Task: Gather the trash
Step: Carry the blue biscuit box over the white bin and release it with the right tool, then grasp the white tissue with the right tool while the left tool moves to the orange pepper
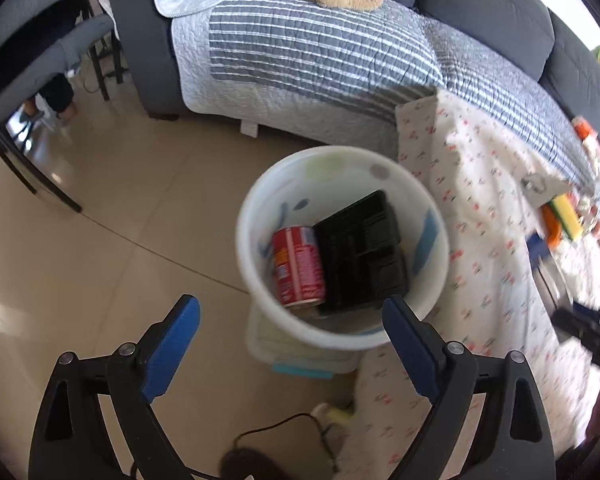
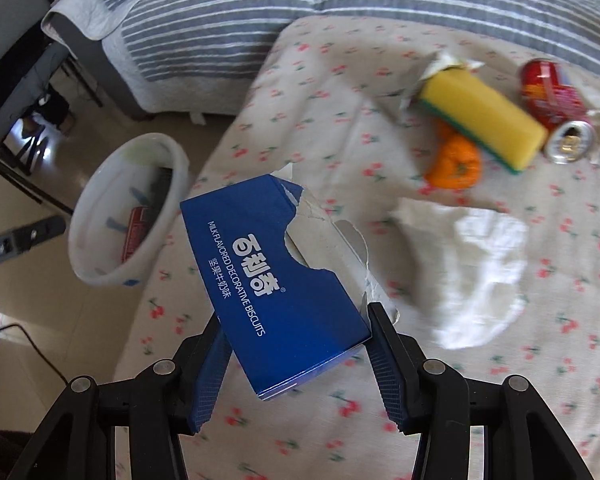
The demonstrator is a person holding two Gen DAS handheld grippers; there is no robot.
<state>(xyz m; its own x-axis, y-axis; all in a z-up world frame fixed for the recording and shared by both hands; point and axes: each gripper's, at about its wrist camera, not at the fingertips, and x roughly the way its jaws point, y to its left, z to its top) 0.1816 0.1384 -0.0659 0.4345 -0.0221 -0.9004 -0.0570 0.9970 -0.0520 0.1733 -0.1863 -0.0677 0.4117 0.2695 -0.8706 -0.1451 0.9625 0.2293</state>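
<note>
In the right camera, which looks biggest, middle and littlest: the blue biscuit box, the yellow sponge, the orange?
1. Blue biscuit box, though it's closest to the camera.
2. Yellow sponge.
3. Orange.

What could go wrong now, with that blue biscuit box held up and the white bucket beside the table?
The torn blue biscuit box sits tilted in the right gripper, gripped near one end, so it might slip or twist loose. The white bucket already holds a red can and a black tray standing on edge, so the box could catch on the tray or the rim and fall on the floor.
</note>
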